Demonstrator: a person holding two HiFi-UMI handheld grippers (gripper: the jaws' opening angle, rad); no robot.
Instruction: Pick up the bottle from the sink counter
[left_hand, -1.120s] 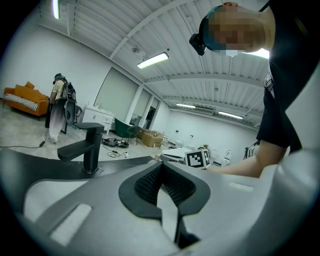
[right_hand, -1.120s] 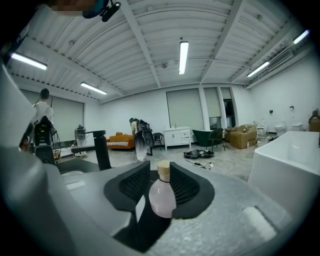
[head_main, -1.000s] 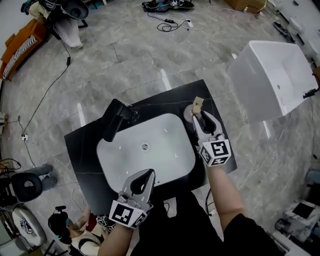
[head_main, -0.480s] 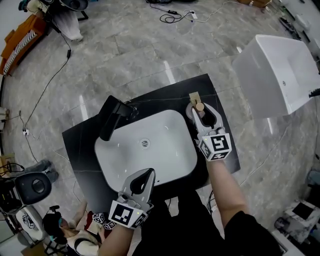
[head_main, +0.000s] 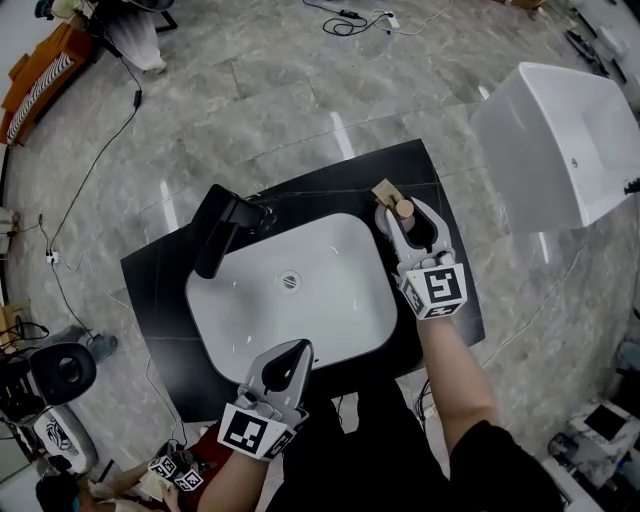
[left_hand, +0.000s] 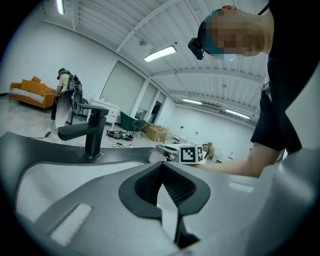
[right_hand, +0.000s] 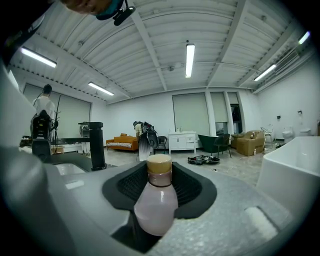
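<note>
A small bottle (right_hand: 156, 205) with pale pinkish contents and a tan cap (head_main: 404, 209) stands upright on the black counter (head_main: 160, 290), right of the white basin (head_main: 330, 300). My right gripper (head_main: 405, 214) reaches round it. Its jaws have just been opening, and the bottle stands between them with gaps beside its neck. In the right gripper view the bottle fills the space between the ribbed pads (right_hand: 131, 186). My left gripper (head_main: 298, 350) hovers at the basin's near edge, its tips meeting, with nothing held (left_hand: 161, 165).
A black faucet (head_main: 225, 228) stands at the basin's far left. A small tan block (head_main: 385, 190) lies just beyond the bottle. A white tub (head_main: 560, 140) sits on the floor to the right. Cables (head_main: 350, 18) and furniture lie on the marble floor.
My right gripper has moved forward so that the bottle, earlier at its tips, now stands between its jaws. The left gripper has stayed where it was.
</note>
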